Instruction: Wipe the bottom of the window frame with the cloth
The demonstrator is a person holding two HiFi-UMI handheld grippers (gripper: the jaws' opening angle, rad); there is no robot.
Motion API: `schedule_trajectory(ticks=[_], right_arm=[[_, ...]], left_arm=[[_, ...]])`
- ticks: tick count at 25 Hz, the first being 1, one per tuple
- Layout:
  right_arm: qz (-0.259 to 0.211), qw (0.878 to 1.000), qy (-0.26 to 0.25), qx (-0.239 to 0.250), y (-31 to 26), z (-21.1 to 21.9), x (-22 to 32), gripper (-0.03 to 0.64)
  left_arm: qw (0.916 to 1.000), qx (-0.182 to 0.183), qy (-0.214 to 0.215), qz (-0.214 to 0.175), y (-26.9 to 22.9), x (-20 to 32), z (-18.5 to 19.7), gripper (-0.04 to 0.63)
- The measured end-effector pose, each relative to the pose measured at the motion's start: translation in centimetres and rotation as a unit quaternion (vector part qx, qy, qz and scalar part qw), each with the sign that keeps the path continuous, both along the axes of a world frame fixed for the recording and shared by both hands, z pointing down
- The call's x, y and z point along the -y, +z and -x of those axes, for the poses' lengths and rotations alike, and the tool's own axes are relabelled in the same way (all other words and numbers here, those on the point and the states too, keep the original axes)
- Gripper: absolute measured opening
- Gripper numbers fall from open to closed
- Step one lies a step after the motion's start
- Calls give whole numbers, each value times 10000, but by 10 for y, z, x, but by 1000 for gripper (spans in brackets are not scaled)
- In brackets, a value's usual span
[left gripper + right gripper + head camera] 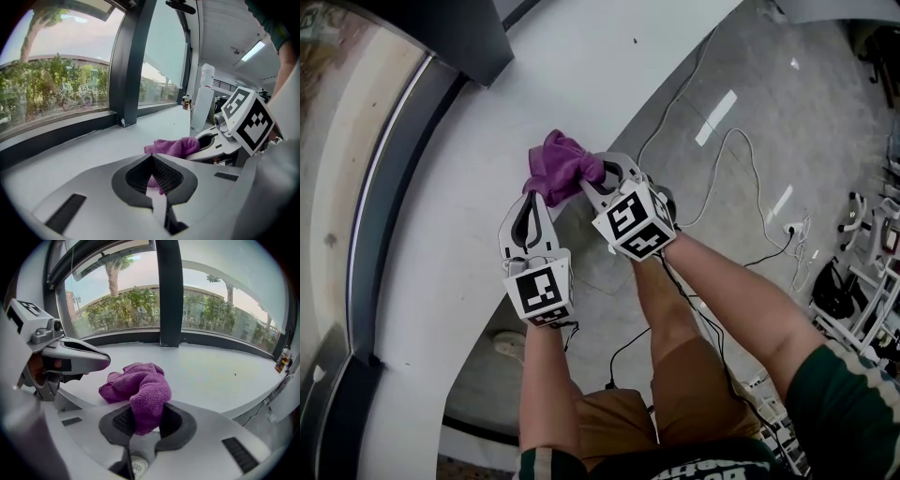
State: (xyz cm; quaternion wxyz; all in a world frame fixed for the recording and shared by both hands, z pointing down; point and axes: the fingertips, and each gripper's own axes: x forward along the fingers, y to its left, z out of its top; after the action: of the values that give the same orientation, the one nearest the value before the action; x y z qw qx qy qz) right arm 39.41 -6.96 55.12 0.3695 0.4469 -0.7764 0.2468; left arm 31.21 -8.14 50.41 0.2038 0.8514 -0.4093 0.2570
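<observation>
- Pinching the cloth (140,385) between its pads, the right gripper (145,416) has a purple fold running down through its jaws, and the rest is bunched just beyond the tips.
- The left gripper (151,157) has its jaws pressed together at the tips, and a scrap of the purple cloth (173,146) shows in the slit between the pads.
- In the head view both tools sit at the centre of the frame. The left gripper (532,195) is at lower left and the right gripper (591,173) at lower right. Both point up at the cloth (561,164), which bunches at their tips.
- The cloth lies over the white sill (581,66), close to its curved edge. I cannot tell whether it rests on the sill or hangs just above it.
- The dark frame (394,169) runs down the left of the head view, well apart from the cloth. In the right gripper view its bottom rail (140,337) crosses the middle of the picture, behind the sill (211,366).
- A dark post (168,291) stands on that rail at upper centre, with trees beyond the glass.
- A grey floor (825,112) fills the right of the head view, with cables (741,141) trailing across it.
</observation>
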Motion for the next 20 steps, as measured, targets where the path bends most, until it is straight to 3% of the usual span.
schedule_trajectory(ticks=[14,20], right_arm=[[41,9996,211,-201,-1,2,-19,91],[-42,9987,-314,-389,-3,30,-27,91]], left_arm=[[10000,4,-4,99,1,-32,15,6],[9999,-12,-143,79,0,-34,28,5]])
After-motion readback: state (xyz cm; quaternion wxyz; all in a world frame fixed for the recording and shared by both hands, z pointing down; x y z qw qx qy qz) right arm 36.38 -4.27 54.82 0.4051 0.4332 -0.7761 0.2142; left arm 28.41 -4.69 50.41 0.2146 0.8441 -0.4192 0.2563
